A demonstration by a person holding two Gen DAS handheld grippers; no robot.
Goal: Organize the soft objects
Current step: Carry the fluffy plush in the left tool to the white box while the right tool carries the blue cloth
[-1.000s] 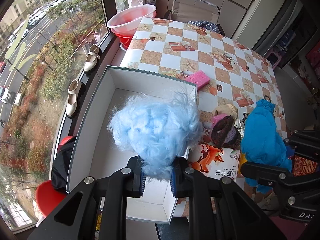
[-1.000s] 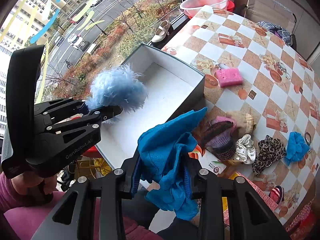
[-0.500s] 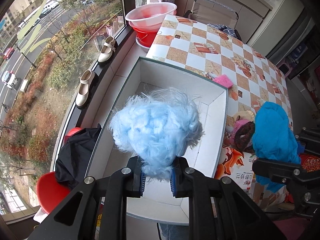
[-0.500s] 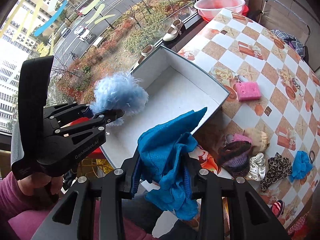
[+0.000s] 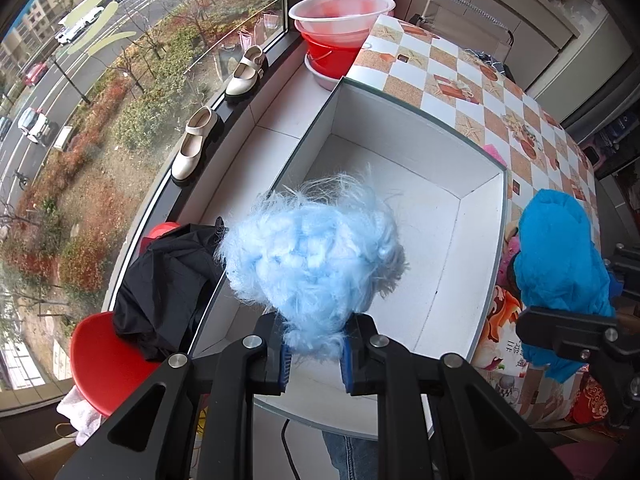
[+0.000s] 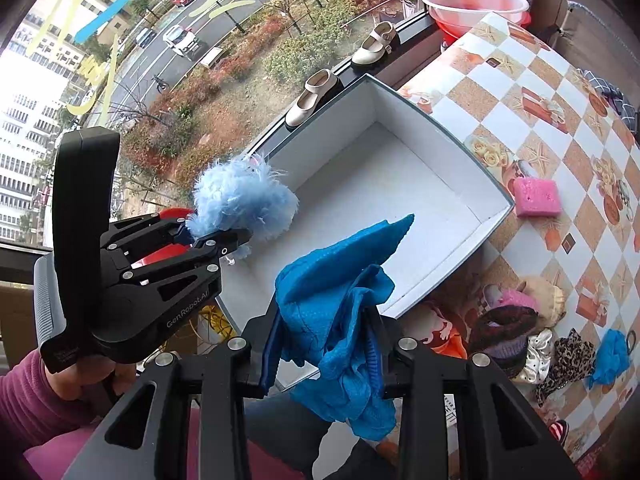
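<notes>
A pale fluffy ball is clamped in the left gripper above the white box. A blue cloth is pinched by the right gripper. Only the right view shows the pink sponge and scrunchies.

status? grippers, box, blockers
Left gripper shut on fluffy light-blue item. Right gripper shut on blue cloth. Both above white box, nothing inside. Nothing in the way.

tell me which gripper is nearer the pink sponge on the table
Right. The right gripper, shut on the blue cloth, is at the box's table-side edge; the left gripper, holding the fluffy ball, is by the window-side wall, farther from the pink sponge.
</notes>
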